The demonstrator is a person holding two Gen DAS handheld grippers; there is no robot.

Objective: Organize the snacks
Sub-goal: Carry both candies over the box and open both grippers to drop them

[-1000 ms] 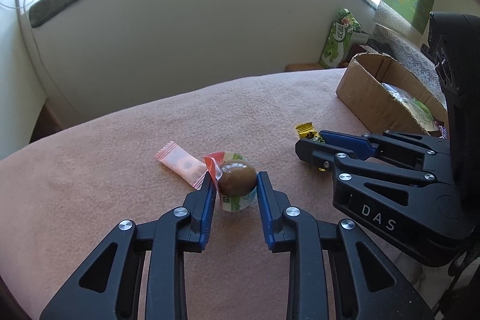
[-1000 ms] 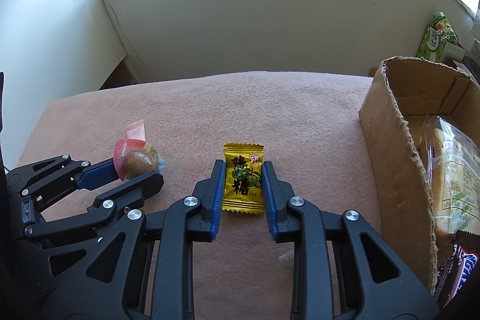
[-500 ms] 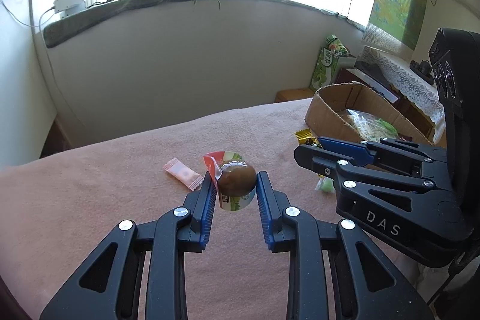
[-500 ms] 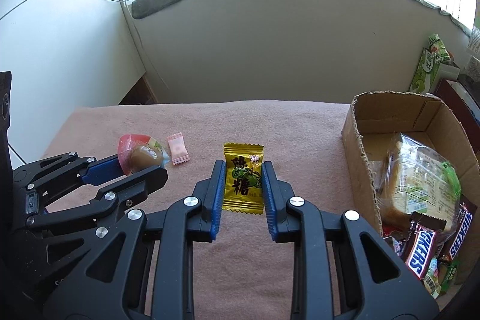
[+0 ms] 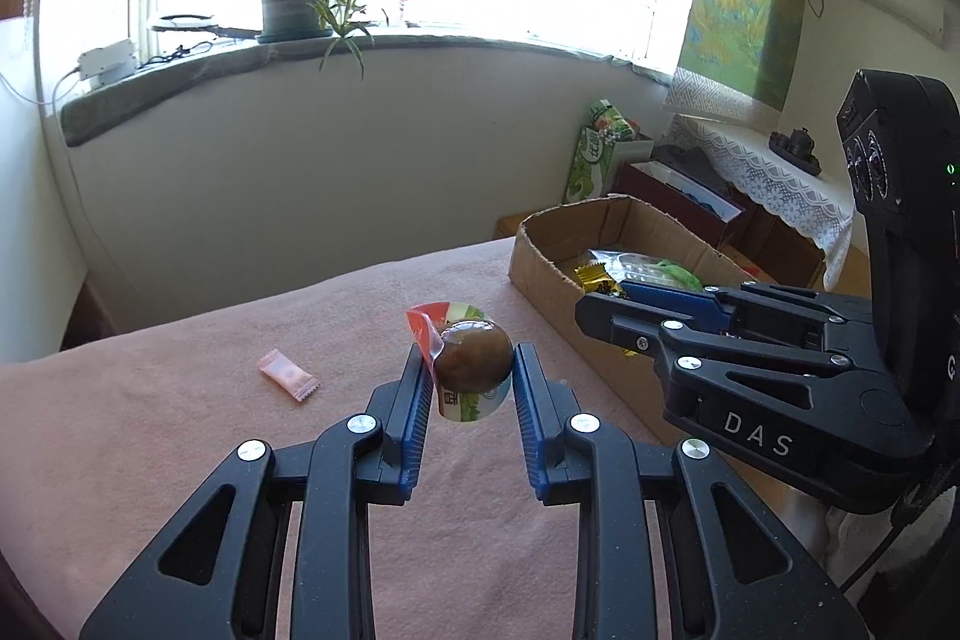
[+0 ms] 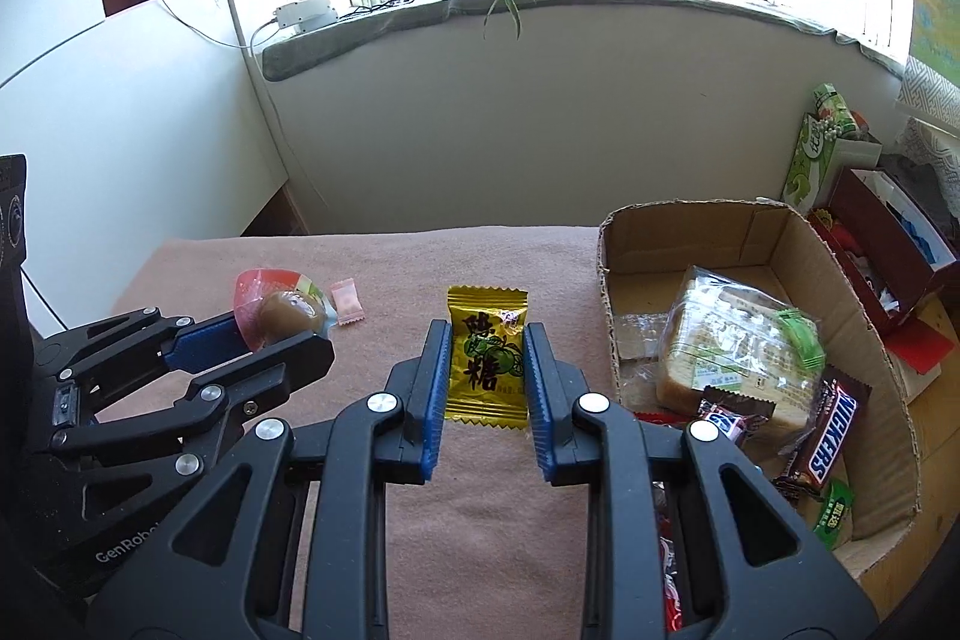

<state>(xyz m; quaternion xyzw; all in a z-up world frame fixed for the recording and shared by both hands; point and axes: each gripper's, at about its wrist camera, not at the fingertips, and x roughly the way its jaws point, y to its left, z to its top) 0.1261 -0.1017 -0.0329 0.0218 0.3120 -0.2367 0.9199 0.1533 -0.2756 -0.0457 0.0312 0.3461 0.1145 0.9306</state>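
Pink-covered bench, sunlit window behind. Jelly cup is gripped in left claw, raised above the cover. Yellow candy is clamped in right claw. Pink sachet is left lying on cover. Cardboard box, at right, is stocked with bread and chocolate bars.

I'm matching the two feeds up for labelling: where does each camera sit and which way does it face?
Left wrist: sits behind the left gripper, facing the window; jelly cup clamped, right gripper at right.
Right wrist: sits behind the right gripper, facing the window; yellow candy clamped, left gripper at left.
Shared: pink candy, cardboard box.
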